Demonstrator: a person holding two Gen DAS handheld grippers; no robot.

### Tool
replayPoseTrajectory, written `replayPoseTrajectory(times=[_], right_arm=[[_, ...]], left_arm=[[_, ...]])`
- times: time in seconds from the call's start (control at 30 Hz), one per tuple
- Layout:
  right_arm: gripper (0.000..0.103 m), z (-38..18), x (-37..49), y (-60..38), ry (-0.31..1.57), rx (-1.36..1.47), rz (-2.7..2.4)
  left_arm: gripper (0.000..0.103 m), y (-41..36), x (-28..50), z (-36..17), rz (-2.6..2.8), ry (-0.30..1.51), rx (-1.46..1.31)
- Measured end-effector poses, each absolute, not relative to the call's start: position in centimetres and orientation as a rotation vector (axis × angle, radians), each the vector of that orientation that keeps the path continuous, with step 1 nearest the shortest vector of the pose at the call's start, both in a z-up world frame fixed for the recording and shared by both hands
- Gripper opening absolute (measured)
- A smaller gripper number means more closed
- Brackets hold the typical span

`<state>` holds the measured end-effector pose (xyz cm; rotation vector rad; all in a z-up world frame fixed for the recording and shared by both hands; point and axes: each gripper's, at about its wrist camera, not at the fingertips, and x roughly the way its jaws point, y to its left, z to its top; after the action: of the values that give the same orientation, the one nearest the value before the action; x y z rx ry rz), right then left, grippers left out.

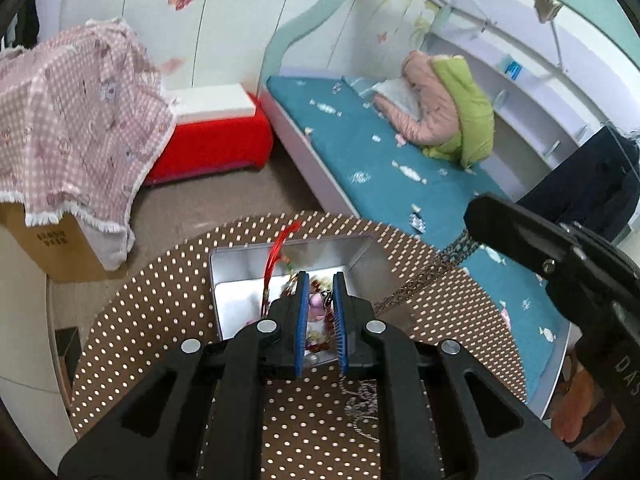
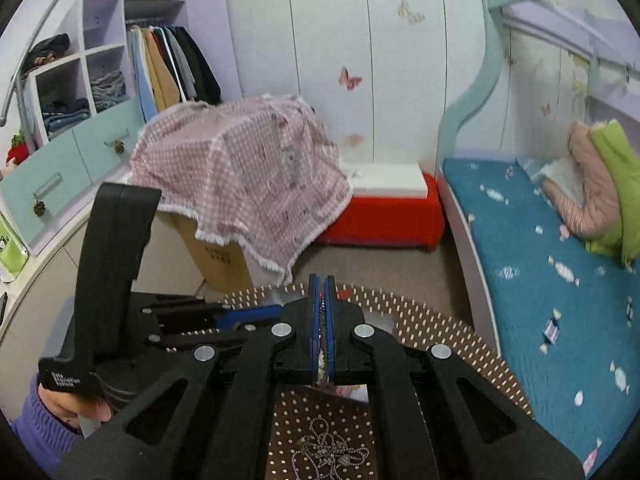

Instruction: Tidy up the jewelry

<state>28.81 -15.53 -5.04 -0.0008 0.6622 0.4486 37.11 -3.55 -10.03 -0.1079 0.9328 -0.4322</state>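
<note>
A silver metal box (image 1: 362, 258) stands open on a round brown dotted table (image 1: 160, 288). It holds several pieces of jewelry and a red tassel (image 1: 278, 250). My left gripper (image 1: 320, 280) hovers over the box with its blue pads a little apart and nothing gripped between them. My right gripper (image 2: 322, 284) is shut on a chain (image 1: 452, 256) that hangs taut from its tip toward the box. A loose silver chain (image 2: 328, 450) lies on the table under the right gripper; it also shows in the left wrist view (image 1: 364, 408).
A bed with a teal cover (image 1: 400, 160) runs along the table's right side. A red ottoman (image 1: 212, 144) and a cardboard box under a pink checked cloth (image 1: 72, 120) stand beyond the table. Wardrobe shelves (image 2: 100, 80) are at the left.
</note>
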Motion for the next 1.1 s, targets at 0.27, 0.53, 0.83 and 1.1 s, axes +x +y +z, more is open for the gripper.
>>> replayPoseTrajectory(times=[0.27, 0.53, 0.83, 1.1], right_arm=[[0.002, -9.6, 30.3, -15.1, 0.768, 0.015, 0.451], [0.005, -11.0, 30.5, -15.3, 0.805, 0.042, 0.455], [0.014, -8.9, 27.6, -17.0, 0.757, 0.043, 0.462], [0.026, -11.3, 22.9, -19.2, 0.777, -0.013, 0.408]], left_arm=[[0.013, -3.5, 37.8, -13.7, -0.412, 0.991, -0.094], [0.031, -3.6, 37.3, -13.9, -0.397, 0.988, -0.091], [0.069, -2.6, 32.8, -11.0, -0.341, 0.858, -0.035], [0.076, -0.8, 26.9, -10.9, -0.291, 0.779, -0.022]])
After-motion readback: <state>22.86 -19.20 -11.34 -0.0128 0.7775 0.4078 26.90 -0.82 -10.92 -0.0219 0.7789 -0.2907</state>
